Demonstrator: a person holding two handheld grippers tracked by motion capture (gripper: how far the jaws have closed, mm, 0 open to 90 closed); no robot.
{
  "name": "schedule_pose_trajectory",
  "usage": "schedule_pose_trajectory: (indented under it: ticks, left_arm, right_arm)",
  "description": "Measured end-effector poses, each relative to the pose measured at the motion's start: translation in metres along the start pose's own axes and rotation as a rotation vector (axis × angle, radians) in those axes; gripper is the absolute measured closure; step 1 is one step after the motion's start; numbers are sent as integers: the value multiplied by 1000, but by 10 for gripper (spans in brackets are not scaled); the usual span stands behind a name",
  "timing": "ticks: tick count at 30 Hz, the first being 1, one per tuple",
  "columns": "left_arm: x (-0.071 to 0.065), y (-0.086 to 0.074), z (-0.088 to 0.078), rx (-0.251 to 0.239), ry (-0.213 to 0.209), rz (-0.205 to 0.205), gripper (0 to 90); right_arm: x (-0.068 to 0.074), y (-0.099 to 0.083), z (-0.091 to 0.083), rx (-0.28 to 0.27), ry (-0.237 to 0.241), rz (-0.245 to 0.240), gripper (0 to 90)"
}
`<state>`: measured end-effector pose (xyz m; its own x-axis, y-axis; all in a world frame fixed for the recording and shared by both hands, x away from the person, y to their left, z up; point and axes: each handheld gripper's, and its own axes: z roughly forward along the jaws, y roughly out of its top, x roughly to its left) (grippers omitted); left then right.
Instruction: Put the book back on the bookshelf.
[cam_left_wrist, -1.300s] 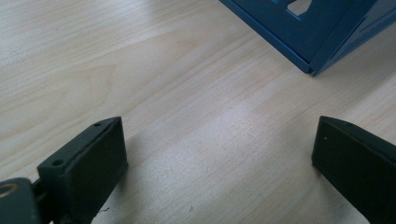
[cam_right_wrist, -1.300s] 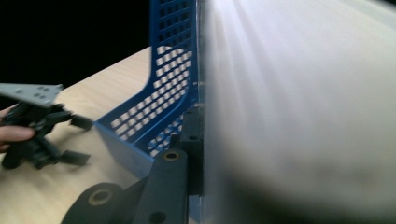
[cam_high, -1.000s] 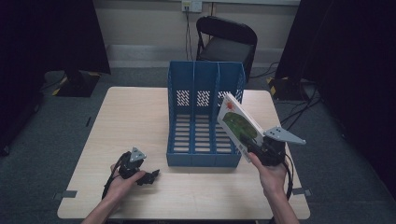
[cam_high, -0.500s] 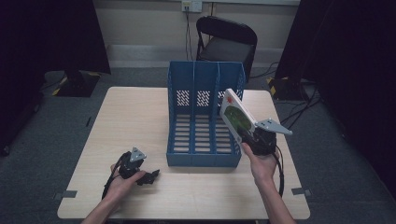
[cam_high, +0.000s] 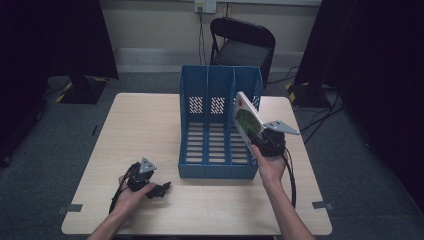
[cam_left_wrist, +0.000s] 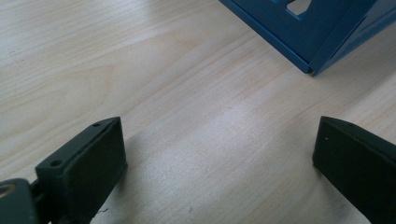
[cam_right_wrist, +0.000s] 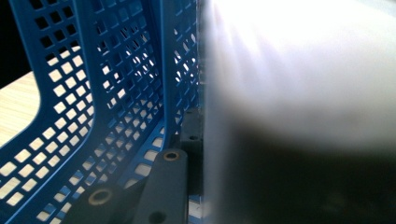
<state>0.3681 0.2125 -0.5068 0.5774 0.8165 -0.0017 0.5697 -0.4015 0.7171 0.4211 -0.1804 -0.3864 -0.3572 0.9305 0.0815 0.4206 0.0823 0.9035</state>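
Fingers of my right gripper clamped on booklet at blue file rack, rightmost slot; next: lower it in; left gripper gaping, idle.

A staged recording room or lab is being shown rather than a home or shop. A pale wooden rectangular table is being kept in the middle of a grey carpeted floor, and small grey tape marks are being seen at its corners. Black curtains are being hung at both sides, closing the space off. A black folding metal chair is being left behind the table, below a white wall socket from which black cables are being led. A blue perforated plastic three-slot file rack is being used as the office-type prop.
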Motion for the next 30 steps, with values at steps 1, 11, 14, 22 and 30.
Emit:
schedule_pose_trajectory:
  ticks: [1, 11, 14, 22, 30]
  left_arm:
    - [0, 0, 0, 0, 0, -1, 20]
    - [0, 0, 0, 0, -1, 1, 18]
    - [0, 0, 0, 1, -1, 1, 18]
    - [0, 0, 0, 1, -2, 1, 18]
    - [0, 0, 0, 1, -1, 1, 18]
  right_arm:
    - [0, 0, 3, 5, -1, -1, 767]
    - [4, -5, 20, 19, -16, -4, 766]
    - [2, -9, 24, 29, -22, 5, 766]
    - [3, -19, 36, 57, -27, 11, 767]
    - [1, -24, 40, 76, -36, 12, 766]
